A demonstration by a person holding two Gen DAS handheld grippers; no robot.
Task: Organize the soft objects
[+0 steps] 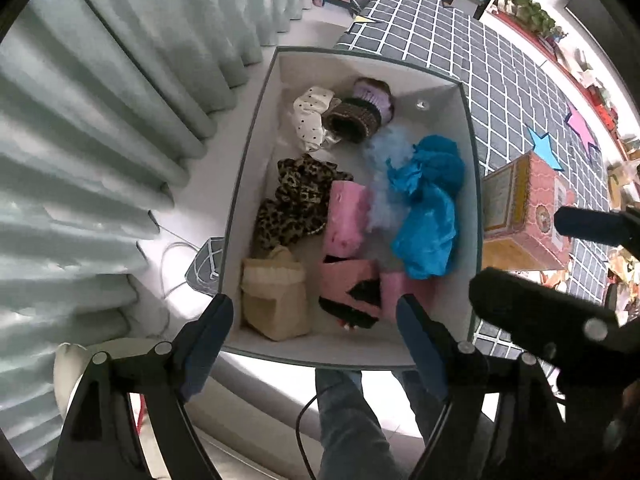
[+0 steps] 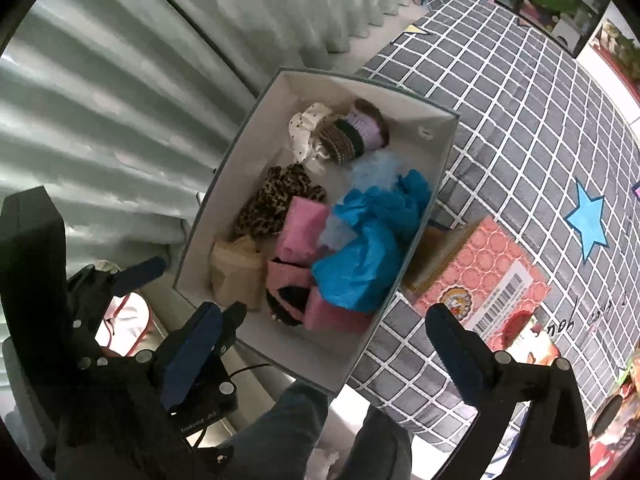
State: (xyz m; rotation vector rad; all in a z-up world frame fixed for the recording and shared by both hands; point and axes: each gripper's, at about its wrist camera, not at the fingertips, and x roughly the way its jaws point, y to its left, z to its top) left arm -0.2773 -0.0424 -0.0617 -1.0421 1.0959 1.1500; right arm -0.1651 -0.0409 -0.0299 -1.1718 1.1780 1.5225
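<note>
- Left gripper (image 1: 316, 320) hung spread wide and empty above the near end of the white rectangular storage box (image 1: 256, 128).
- Right gripper (image 2: 332, 340) was likewise spread and empty, over the box's near right corner.
- Inside the box lay a crumpled bright blue cloth (image 1: 428, 208), a leopard-print fabric piece (image 1: 294, 200), a folded pink cloth (image 1: 344, 220), a beige folded cloth (image 1: 276, 296) and a white dotted cloth (image 1: 310, 116).
- Just right of the box, a pink patterned cardboard carton (image 2: 480, 272) lay on the grey checked tablecloth (image 2: 520, 120).
</note>
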